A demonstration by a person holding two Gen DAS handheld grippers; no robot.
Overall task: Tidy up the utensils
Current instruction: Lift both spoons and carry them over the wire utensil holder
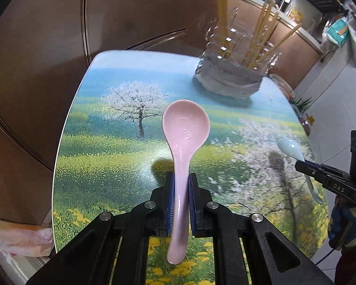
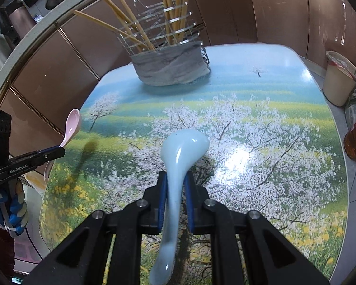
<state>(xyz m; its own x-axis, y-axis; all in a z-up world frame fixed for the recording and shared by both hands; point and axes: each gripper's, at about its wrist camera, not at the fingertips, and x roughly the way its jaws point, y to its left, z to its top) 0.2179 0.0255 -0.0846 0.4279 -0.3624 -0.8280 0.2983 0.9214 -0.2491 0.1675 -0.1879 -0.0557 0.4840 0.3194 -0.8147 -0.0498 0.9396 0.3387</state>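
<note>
Clamped on pink spoon (image 1: 185, 128) by left gripper (image 1: 180, 178), blue spoon (image 2: 182, 147) by right gripper (image 2: 175, 178), short of wire rack (image 2: 170, 47); chopstick (image 2: 121, 19) tops cut off.

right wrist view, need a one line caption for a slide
Right gripper holds a pale blue spoon above the floral table, facing the wire holder of chopsticks.

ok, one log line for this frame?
left gripper: shut on pink spoon | right gripper: shut on blue spoon | both above table | wire holder: chopsticks only

Brown cabinets (image 2: 59, 66), white tiled floor (image 1: 339, 109)
</note>
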